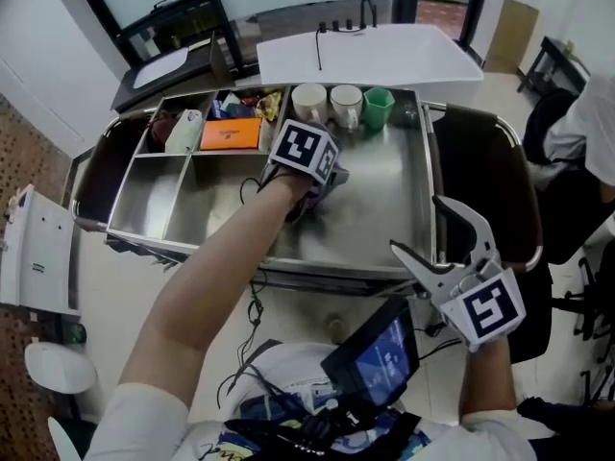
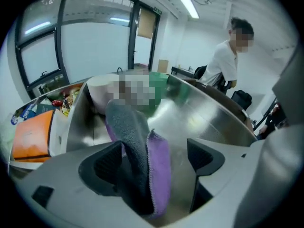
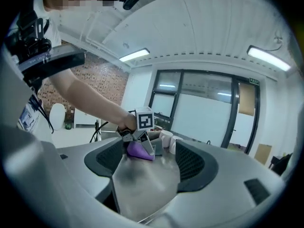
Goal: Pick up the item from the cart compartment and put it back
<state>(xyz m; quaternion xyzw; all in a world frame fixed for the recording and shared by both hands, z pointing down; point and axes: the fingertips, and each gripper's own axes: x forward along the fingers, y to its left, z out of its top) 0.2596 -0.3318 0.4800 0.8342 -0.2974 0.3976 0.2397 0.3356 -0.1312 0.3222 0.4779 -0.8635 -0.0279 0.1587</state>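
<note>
- Purple-and-grey folded cloth [image 2: 133,132]: down on the floor of the large right compartment of the stainless steel cart [image 1: 394,209], standing between the wide-spread jaws of the left gripper [image 2: 154,160], not pinched.
- Likely the put-back step, at release; next, lifting straight clear without snagging the fabric.
- Right gripper [image 3: 145,160]: at the near side, agape, empty.
- Far rim: white cups [image 1: 309,104], green cup [image 1: 377,107]; beyond, white table [image 1: 375,56], glass partitions.

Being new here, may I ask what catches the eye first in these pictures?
A purple and grey cloth stands between the left gripper's wide-apart jaws in the cart's large steel compartment. Two white cups and a green cup line its far edge, while the right gripper hangs open and empty by the cart's near right corner.
</note>
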